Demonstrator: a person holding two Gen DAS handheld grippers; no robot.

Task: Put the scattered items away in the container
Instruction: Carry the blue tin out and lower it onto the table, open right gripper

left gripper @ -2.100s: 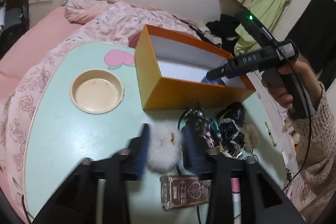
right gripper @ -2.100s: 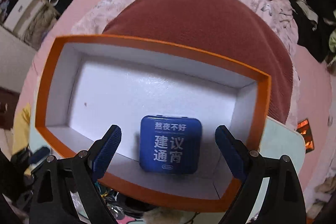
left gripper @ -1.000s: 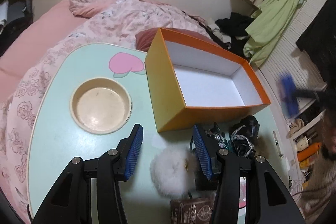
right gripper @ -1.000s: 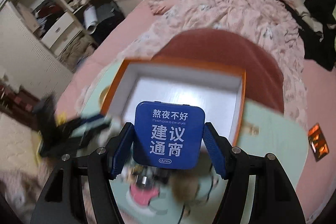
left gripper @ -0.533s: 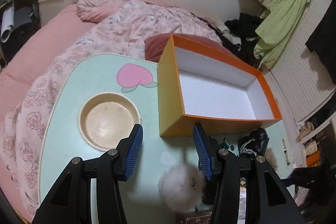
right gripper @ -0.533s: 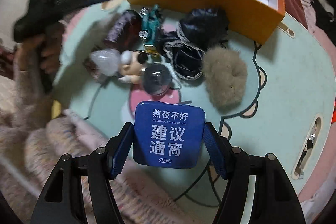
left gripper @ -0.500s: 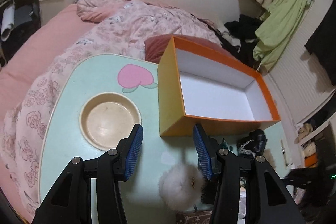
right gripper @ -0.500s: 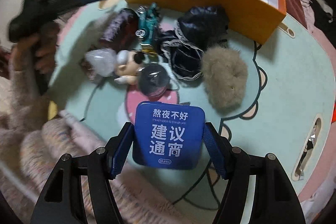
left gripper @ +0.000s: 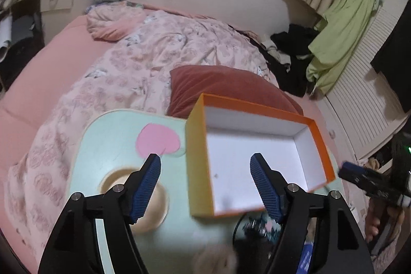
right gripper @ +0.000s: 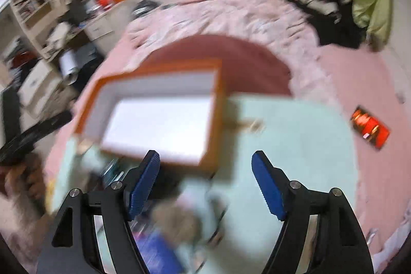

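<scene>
While both hand-held grippers open empty, orange box (left gripper: 200,166) just ahead of left hand-held gripper (left gripper: 205,184), right hand-held gripper (right gripper: 205,180)

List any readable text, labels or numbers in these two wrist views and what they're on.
None legible.
blue tin: print smeared by motion blur, unreadable.
red packet on the bed: markings too blurred to read.
orange box: no print visible on the sides that show.
Shelf clutter: too small to read.
</scene>
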